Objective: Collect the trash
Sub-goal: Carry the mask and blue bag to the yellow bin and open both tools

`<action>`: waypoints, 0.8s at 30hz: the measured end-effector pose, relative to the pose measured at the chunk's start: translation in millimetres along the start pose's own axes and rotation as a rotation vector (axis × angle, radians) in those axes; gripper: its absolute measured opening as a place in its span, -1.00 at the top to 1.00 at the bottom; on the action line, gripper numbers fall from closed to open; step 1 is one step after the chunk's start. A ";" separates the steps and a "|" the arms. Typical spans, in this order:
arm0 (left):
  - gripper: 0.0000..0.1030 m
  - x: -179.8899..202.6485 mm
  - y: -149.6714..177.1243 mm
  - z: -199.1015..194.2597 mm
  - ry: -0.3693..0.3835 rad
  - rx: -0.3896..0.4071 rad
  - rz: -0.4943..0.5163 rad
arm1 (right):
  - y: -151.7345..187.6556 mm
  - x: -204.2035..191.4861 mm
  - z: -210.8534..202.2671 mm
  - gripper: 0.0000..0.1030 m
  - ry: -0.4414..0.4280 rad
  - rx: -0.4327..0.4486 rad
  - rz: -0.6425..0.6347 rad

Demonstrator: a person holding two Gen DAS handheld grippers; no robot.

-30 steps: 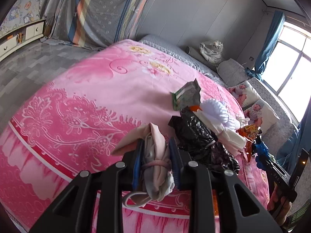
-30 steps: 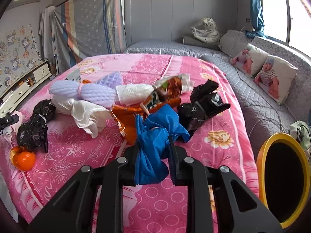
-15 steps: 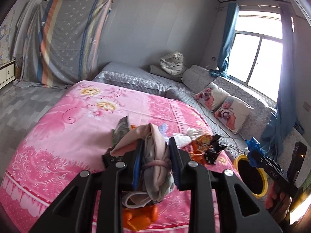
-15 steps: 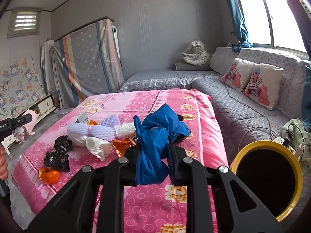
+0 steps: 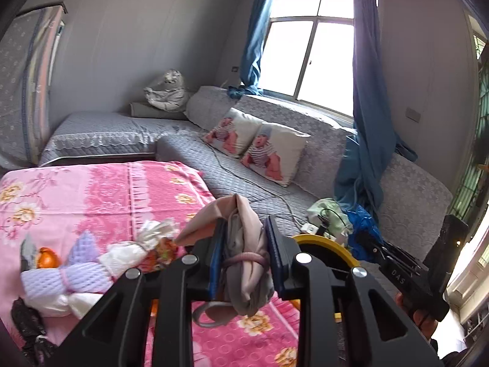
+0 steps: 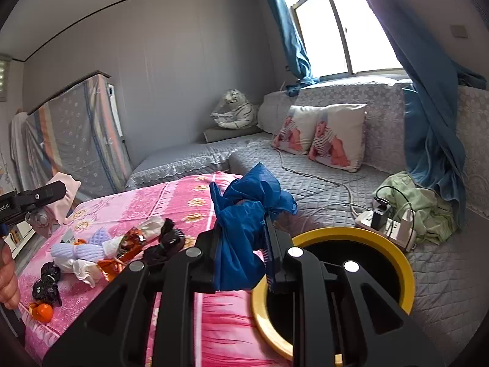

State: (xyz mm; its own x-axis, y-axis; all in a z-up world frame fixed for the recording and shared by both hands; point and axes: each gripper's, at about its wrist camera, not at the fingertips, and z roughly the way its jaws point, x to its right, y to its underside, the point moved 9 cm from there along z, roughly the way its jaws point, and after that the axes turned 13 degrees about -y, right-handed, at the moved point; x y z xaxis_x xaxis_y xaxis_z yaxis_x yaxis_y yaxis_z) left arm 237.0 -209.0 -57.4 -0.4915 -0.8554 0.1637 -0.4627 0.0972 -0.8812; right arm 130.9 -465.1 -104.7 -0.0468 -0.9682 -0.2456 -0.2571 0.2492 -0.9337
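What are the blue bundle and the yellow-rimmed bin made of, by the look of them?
Blue bundle: thin plastic film, probably a knotted bag; it crinkles and shines faintly. Yellow-rimmed bin: likely hard plastic; the rim is smooth, even and slightly glossy, the inside dark.

A bed covered in a pink floral blanket (image 6: 183, 205) carried a scatter of knotted trash: a lavender foam-net bundle (image 6: 71, 249), a white bag (image 6: 87, 270), an orange wrapper (image 6: 128, 246), and black bags (image 6: 45, 284) near its foot, with a small orange piece (image 6: 41, 312) at the blanket's edge. Beside it, a grey quilted platform (image 6: 321, 189) held two baby-print pillows (image 6: 336, 140), a green cloth (image 6: 424, 208), a white power strip (image 6: 386, 226) with cables, and a plush tiger (image 6: 233, 111) at the far corner
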 end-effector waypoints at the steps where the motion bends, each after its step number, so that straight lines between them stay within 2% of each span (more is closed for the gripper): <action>1: 0.52 12.4 -0.1 9.1 0.023 -0.006 0.009 | 1.1 9.6 -2.6 0.62 0.025 0.006 0.011; 7: 0.52 80.2 13.4 54.2 0.151 -0.066 0.055 | 7.1 61.2 -13.0 0.62 0.115 0.022 0.091; 13: 0.52 127.4 26.1 87.5 0.235 -0.104 0.075 | 14.8 97.4 -14.0 0.61 0.168 0.013 0.142; 18: 0.52 156.6 39.7 117.1 0.264 -0.145 0.087 | 25.6 121.9 -7.6 0.61 0.199 -0.017 0.178; 24: 0.52 173.4 55.8 142.0 0.281 -0.197 0.080 | 41.4 142.5 1.8 0.61 0.221 -0.050 0.213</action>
State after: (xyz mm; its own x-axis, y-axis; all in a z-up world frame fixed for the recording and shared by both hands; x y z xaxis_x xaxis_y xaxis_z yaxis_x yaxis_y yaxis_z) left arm 230.7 -424.1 -141.1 -0.7031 -0.6701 0.2380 -0.5350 0.2780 -0.7978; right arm 115.4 -592.8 -178.8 -0.3121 -0.8765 -0.3666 -0.2659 0.4510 -0.8520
